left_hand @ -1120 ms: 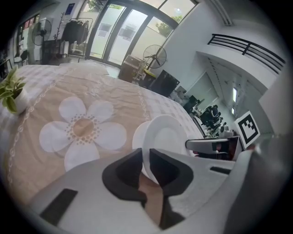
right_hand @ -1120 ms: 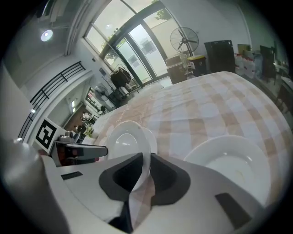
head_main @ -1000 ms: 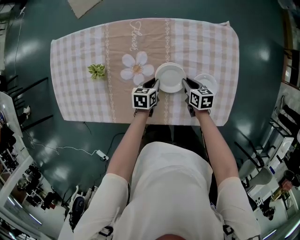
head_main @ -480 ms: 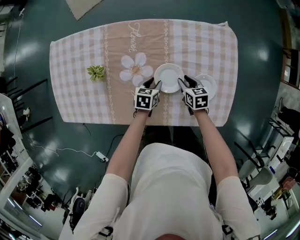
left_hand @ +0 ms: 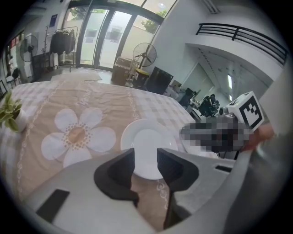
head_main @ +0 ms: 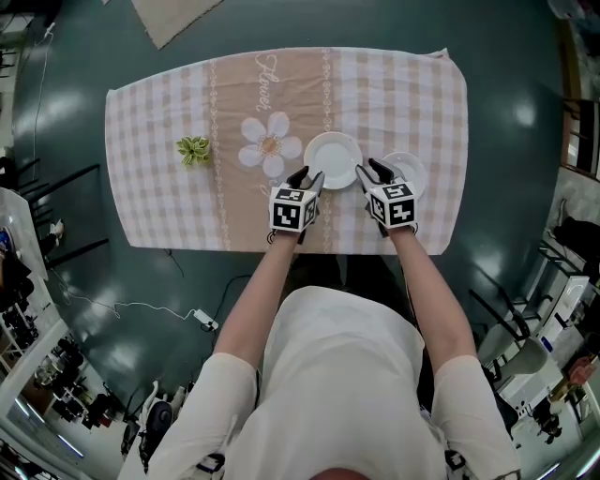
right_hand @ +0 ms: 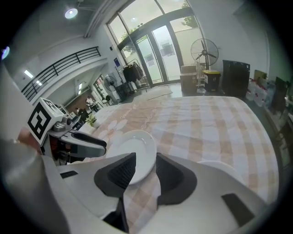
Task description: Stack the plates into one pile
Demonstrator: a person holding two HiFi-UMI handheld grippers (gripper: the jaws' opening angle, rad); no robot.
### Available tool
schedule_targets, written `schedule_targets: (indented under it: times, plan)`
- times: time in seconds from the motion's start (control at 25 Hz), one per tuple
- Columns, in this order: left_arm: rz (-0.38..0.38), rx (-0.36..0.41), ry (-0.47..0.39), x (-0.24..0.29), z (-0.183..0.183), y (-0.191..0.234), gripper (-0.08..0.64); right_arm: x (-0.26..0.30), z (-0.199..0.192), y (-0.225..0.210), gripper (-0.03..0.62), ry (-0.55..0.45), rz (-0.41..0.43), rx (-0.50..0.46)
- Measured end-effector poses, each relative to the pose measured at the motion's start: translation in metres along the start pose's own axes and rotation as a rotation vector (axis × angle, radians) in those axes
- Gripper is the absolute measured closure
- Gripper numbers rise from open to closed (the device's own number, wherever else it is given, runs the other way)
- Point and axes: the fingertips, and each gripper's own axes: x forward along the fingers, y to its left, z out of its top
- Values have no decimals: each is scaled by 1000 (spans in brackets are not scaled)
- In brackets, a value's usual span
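A large white plate [head_main: 333, 159] lies flat on the checked tablecloth [head_main: 169, 197], beside its printed flower. A smaller white plate [head_main: 409, 172] sits just to its right, partly hidden by my right gripper [head_main: 372, 174]. My left gripper [head_main: 307, 178] stands at the large plate's near left rim, the right one at its near right rim. Both have just been opening and now stand open, with nothing pressed between the pads. In the left gripper view the large plate [left_hand: 149, 148] shows through the open jaws of the left gripper [left_hand: 145, 164]. The right gripper view shows that plate [right_hand: 132, 153] just past the right gripper [right_hand: 145, 167].
A small green plant [head_main: 193, 148] stands on the cloth at the left. The table's near edge [head_main: 281, 246] runs right under both grippers, with dark floor around it. The cloth's far half is bare. A beige mat [head_main: 173, 14] lies on the floor beyond.
Both grippers had their jaws on the large plate's rim; the jaws have opened and let go, and both have drawn back slightly toward the near edge. The plate stays flat.
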Motion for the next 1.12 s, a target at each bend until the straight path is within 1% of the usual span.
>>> schedule_targets:
  times: [0.36, 0.6, 0.84, 1.12]
  plan:
    - [-69, 46, 29, 14, -7, -52, 413, -30, -17, -24, 437, -10, -21, 31]
    - [-115, 63, 45, 36, -11, -103, 414, -60, -40, -62, 437, -11, -52, 61]
    - [-155, 71, 55, 47, -13, -126, 414, -77, -55, -82, 437, -20, -100, 104]
    - [-163, 75, 92, 72, -24, -151, 416, -94, -70, -110, 437, -29, -136, 153]
